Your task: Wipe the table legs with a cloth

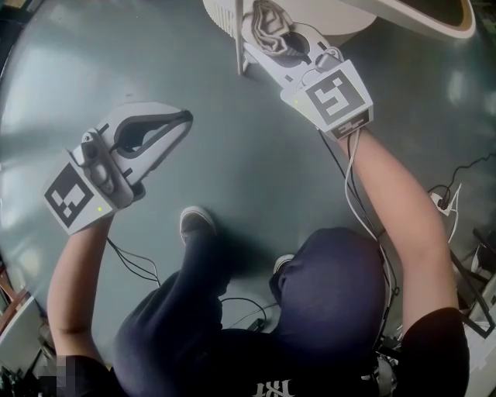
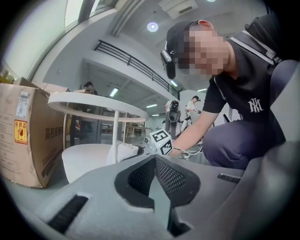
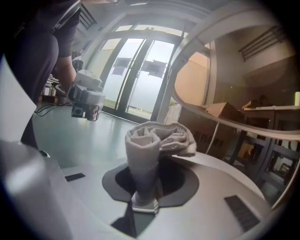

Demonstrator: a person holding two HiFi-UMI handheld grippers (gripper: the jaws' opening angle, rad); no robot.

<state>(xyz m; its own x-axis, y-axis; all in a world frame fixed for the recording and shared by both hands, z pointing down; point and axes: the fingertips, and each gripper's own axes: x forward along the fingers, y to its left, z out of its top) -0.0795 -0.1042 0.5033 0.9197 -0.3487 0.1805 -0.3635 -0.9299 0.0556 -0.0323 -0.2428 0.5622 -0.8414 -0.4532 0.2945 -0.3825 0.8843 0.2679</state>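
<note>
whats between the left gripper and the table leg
Nothing: in the head view only bare grey floor separates the left gripper from the white table leg. The cloth is beyond the leg, in the right gripper.

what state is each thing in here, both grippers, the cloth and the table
left gripper: shut, nothing between its jaws
right gripper: shut on the cloth
cloth: bunched up, clamped at its lower end, close beside the table leg; contact cannot be told
table leg: upright
table: standing on the floor
</note>
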